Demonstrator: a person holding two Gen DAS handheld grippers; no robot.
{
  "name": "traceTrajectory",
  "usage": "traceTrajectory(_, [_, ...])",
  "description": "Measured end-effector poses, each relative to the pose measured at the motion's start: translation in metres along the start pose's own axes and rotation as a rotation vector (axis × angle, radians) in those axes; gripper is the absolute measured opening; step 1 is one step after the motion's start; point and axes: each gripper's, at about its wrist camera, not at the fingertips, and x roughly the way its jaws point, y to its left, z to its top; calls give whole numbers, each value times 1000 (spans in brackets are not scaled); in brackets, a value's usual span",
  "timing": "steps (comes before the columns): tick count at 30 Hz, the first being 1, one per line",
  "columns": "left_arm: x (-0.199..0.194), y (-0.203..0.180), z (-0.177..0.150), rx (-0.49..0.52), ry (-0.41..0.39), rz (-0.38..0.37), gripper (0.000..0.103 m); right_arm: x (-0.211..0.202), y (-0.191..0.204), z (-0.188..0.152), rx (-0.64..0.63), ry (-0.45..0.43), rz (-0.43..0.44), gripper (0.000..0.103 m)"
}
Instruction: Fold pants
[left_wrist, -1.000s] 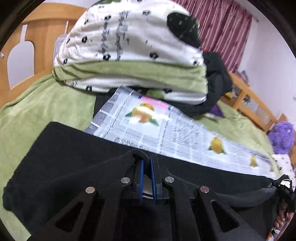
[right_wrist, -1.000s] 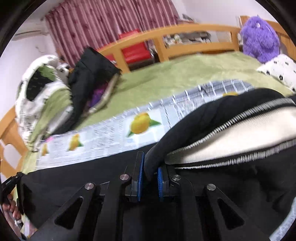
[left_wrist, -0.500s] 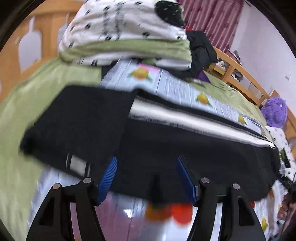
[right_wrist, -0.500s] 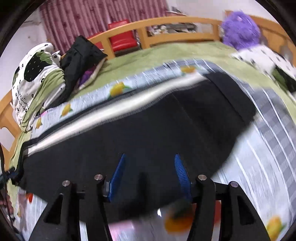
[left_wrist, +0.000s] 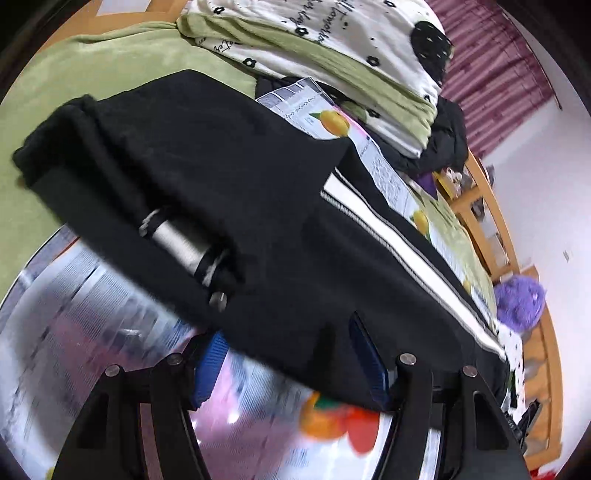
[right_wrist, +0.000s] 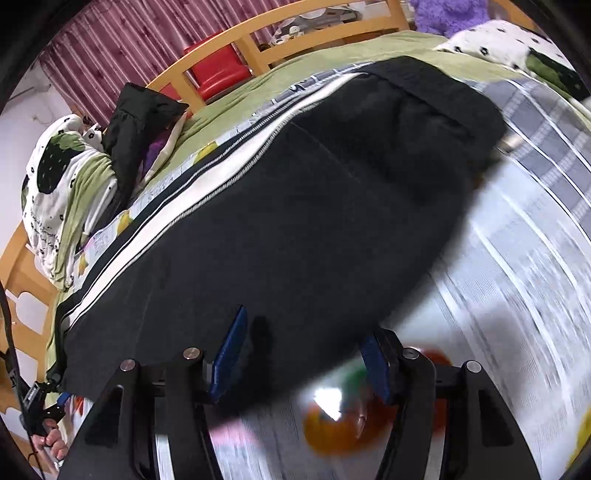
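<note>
Only left view shows pants (left_wrist: 229, 192) waistband drawstring (left_wrist: 184, 240).

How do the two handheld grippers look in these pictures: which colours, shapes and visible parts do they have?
Both look alike. The left gripper and the right gripper are made of matte black angular arms with triangular cut-outs and round silver bolt heads at the joints. The inner faces of the jaws carry blue ribbed pads. In the right wrist view, a black cable runs along the left edge of the picture.
</note>
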Motion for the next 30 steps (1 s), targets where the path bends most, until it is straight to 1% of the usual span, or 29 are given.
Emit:
traceTrajectory(1, [5, -3, 3, -3, -7, 4, 60, 6, 1, 6, 9, -5, 3, 60])
traceTrajectory(2, [9, -6, 6, -2, -13, 17, 55, 13, 2, 13, 24, -11, 11, 60])
traceTrajectory(3, [13, -9, 9, 7, -19, 43, 46, 19, 2, 19, 48, -23, 14, 57])
traceTrajectory(4, [17, -12, 11, 18, -20, 75, 40, 24, 2, 24, 67, -31, 11, 44])
traceTrajectory(6, [20, -14, 15, 31, -7, 95, 25, 33, 2, 32, 87, -37, -22, 24])
traceTrajectory(7, [20, -15, 15, 42, 4, 99, 22, 33, 1, 34, 94, -39, -16, 20])
traceTrajectory(9, [10, -18, 10, 67, -2, 104, 13, 27, 0, 31, 96, -60, -14, 15])
traceTrajectory(10, [2, -20, 6, 78, -11, 101, 13, 21, 0, 28, 87, -72, -20, 13])
traceTrajectory(12, [-15, -21, 0, 92, -6, 83, 11, 0, 0, 19, 84, -93, -28, 9])
traceTrajectory(15, [-40, -25, -17, 115, 14, 59, 11, -37, -9, 3, 87, -101, -28, 8])
traceTrajectory(17, [-56, -28, -34, 151, 40, 53, 11, -64, -18, -11, 78, -104, -42, 8])
traceTrajectory(20, [-80, -31, -68, 199, 91, 39, 11, -109, -35, -37, 58, -105, -78, 8])
traceTrajectory(21, [-89, -31, -82, 214, 111, 31, 11, -130, -47, -50, 51, -109, -86, 8])
traceTrajectory(23, [-104, -30, -110, 236, 145, 8, 11, -156, -65, -69, 52, -110, -100, 8])
traceTrajectory(26, [-122, -26, -143, 249, 175, -33, 11, -196, -102, -105, 72, -100, -123, 8])
traceTrajectory(29, [-131, -24, -167, 269, 197, -48, 11, -215, -127, -130, 87, -99, -152, 8])
traceTrajectory(30, [-132, -24, -173, 290, 198, -41, 12, -217, -134, -138, 95, -94, -164, 9])
